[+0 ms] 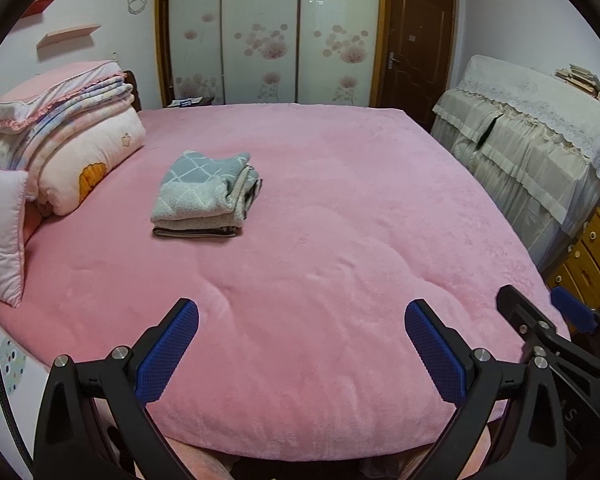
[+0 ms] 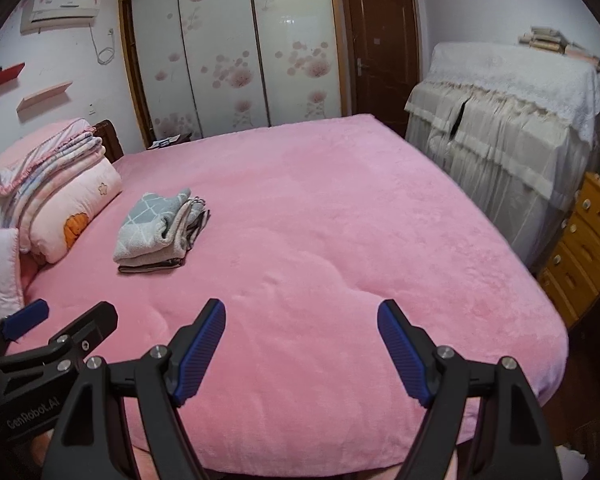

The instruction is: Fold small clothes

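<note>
A stack of folded small clothes [image 1: 206,196] lies on the pink bed [image 1: 340,220], left of the middle; a grey piece with white diamond lines is on top, beige and dark pieces below. The same stack of folded clothes [image 2: 162,232] shows at the left in the right wrist view. My left gripper [image 1: 302,312] hovers open over the bed's near edge with nothing between its blue pads. My right gripper [image 2: 302,308] is open too and holds nothing. Each gripper appears in the other's view: the right gripper [image 1: 540,308] at the right edge, the left gripper [image 2: 72,314] at the lower left.
Folded quilts and pillows [image 1: 60,136] are piled at the head of the bed on the left. A cloth-covered piece of furniture [image 1: 540,140] stands to the right, with a wooden drawer chest [image 2: 584,244] nearer. A wardrobe [image 1: 268,32] and a door [image 1: 416,44] lie beyond the bed.
</note>
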Available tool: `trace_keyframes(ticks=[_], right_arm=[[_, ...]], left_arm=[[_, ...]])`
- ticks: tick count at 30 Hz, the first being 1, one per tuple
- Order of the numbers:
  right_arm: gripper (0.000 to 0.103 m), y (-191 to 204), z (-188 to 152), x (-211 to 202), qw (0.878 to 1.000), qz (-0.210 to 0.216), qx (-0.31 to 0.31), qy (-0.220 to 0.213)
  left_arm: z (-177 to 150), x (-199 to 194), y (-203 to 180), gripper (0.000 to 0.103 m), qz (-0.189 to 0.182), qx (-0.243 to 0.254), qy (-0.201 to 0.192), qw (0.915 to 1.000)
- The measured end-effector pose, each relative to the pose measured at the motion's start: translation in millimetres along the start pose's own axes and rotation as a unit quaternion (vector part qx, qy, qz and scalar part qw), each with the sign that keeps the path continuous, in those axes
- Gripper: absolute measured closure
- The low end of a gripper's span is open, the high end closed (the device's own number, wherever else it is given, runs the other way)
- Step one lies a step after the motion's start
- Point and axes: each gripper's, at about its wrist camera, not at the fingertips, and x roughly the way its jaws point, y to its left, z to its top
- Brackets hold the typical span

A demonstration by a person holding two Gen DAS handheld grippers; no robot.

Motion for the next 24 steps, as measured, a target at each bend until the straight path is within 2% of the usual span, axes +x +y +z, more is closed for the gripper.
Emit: trace_keyframes(ticks=[8, 24], right_arm=[[0.024, 0, -6, -8, 1.0, 0.004, -0.012, 0.001], [0.024, 7, -8, -11, 1.0, 0.006, -0.018, 0.0]], left_arm=[[-7, -1, 8, 0.0, 0.007, -0.019, 0.008, 0.9998], [-7, -5, 10, 0.0, 0.023, -0.017, 0.006, 0.9996]])
